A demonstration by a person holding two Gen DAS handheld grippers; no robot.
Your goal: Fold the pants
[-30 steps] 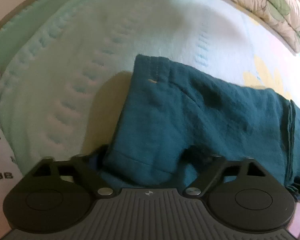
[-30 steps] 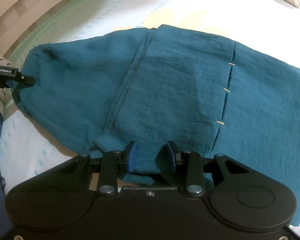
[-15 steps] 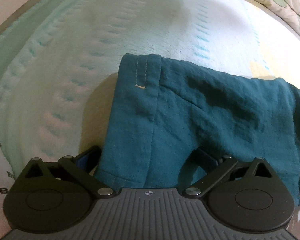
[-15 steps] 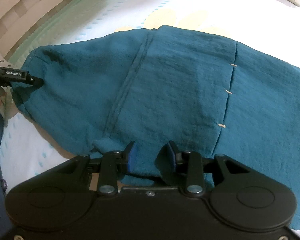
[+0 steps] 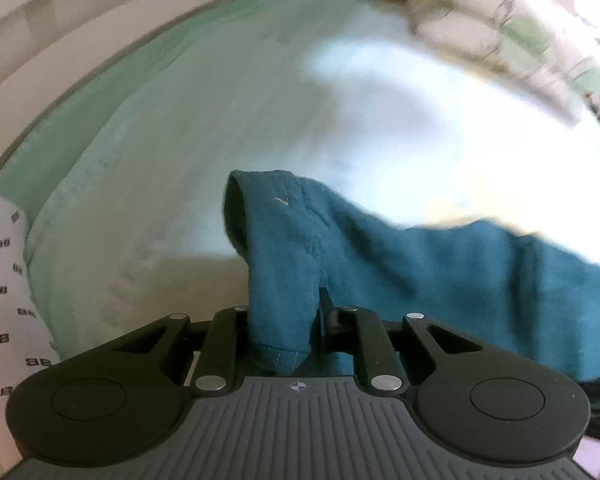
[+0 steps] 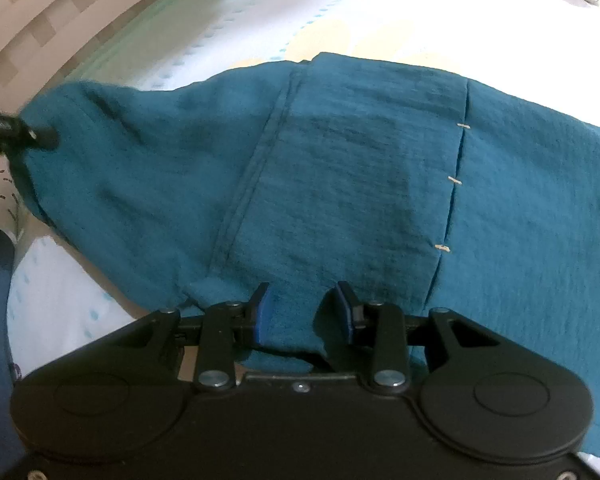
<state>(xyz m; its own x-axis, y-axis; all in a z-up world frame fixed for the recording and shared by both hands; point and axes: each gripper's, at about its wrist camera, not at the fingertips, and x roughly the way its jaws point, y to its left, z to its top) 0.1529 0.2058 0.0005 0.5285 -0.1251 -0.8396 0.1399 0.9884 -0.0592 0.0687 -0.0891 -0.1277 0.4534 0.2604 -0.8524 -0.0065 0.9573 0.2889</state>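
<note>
The teal pants (image 6: 340, 184) lie spread on a pale bedsheet (image 6: 260, 20), their far edge toward 12 o'clock. The right gripper (image 6: 302, 312), at 6 o'clock in its own view, has its blue-padded jaws closed on a bunched fold of the near hem. The left gripper (image 5: 284, 320) pinches another hem section, which rises toward 12 o'clock in a lifted loop. A floral pillow (image 5: 520, 36) sits at 2 o'clock, blurred.
</note>
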